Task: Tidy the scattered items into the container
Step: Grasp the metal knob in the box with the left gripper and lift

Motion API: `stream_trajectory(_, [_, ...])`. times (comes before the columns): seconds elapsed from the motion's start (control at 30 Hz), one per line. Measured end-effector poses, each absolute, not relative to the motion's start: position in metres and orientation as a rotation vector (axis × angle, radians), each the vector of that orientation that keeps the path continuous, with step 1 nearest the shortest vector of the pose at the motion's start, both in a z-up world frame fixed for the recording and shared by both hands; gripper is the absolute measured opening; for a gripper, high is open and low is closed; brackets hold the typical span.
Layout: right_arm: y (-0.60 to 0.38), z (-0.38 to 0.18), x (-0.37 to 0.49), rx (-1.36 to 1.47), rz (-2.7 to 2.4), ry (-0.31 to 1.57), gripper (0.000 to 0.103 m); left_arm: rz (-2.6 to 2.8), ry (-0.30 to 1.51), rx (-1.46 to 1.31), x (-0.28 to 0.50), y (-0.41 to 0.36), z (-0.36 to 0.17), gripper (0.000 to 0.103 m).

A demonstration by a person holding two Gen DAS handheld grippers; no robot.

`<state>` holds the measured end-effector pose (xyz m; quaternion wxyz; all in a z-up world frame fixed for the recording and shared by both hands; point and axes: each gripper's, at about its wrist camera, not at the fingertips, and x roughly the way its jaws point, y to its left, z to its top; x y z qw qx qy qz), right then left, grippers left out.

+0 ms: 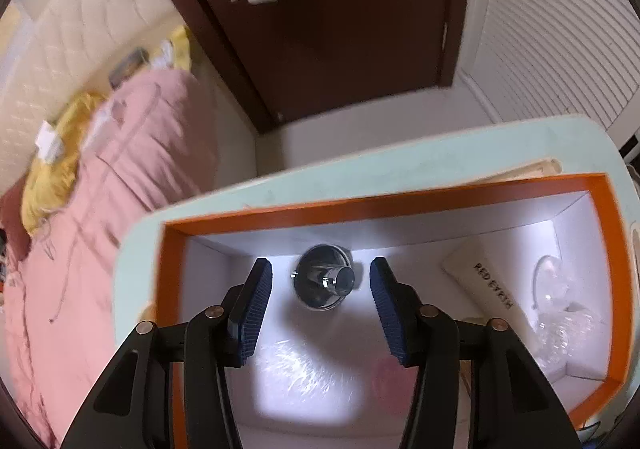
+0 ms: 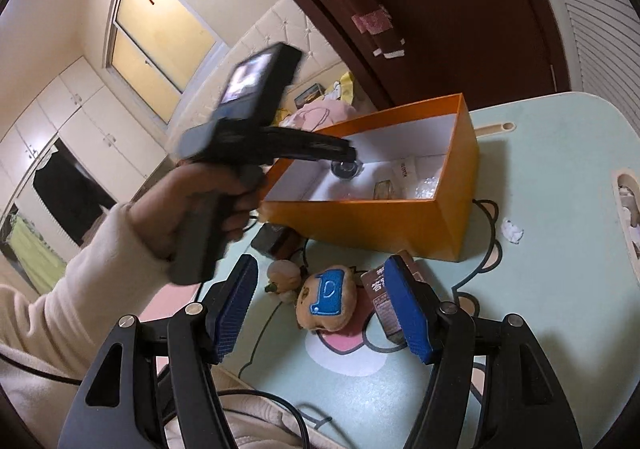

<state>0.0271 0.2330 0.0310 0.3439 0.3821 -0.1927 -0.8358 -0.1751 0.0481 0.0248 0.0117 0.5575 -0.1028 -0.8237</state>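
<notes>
An orange box [image 1: 372, 203] with a white inside stands on the pale green table [image 1: 400, 165]. My left gripper [image 1: 320, 303] is open above the box's left end, over a shiny metal cup-shaped piece [image 1: 322, 281] lying inside, not touching it. The box also holds a beige card [image 1: 488, 289] and clear plastic [image 1: 560, 313]. In the right wrist view my right gripper [image 2: 324, 313] is open over a brown plush cookie with a blue patch [image 2: 326, 297] on the table in front of the box [image 2: 384, 225]. A dark packet [image 2: 386, 295] lies by the right finger.
A small plush [image 2: 282, 277] and a black item [image 2: 276, 239] lie left of the cookie. A crumpled white paper [image 2: 512, 229] lies right of the box. A bed with a pink quilt [image 1: 112, 185] is beyond the table's left edge. A dark door [image 1: 352, 17] stands behind.
</notes>
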Motion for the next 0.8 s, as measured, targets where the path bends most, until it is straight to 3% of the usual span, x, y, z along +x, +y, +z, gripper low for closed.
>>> stream_trajectory(0.03, [0.232,0.031,0.027,0.995,-2.169,-0.495,0.066,-2.563,-0.309,1.760,-0.176,0.047,0.022,0.029])
stream_trajectory(0.23, [0.232,0.029,0.026,1.002,-2.161,-0.492,0.066,-2.672,-0.264,1.675,-0.164,0.040,0.037,0.029])
stream_trajectory(0.57, [0.228,0.020,0.024,1.035,-2.156,-0.493,0.066,-2.957,-0.097,1.408,-0.061,0.014,0.123,0.029])
stream_trajectory(0.8, [0.224,0.015,0.021,1.056,-2.130,-0.517,0.066,-2.898,0.112,1.380,0.010,-0.036,0.069,0.029])
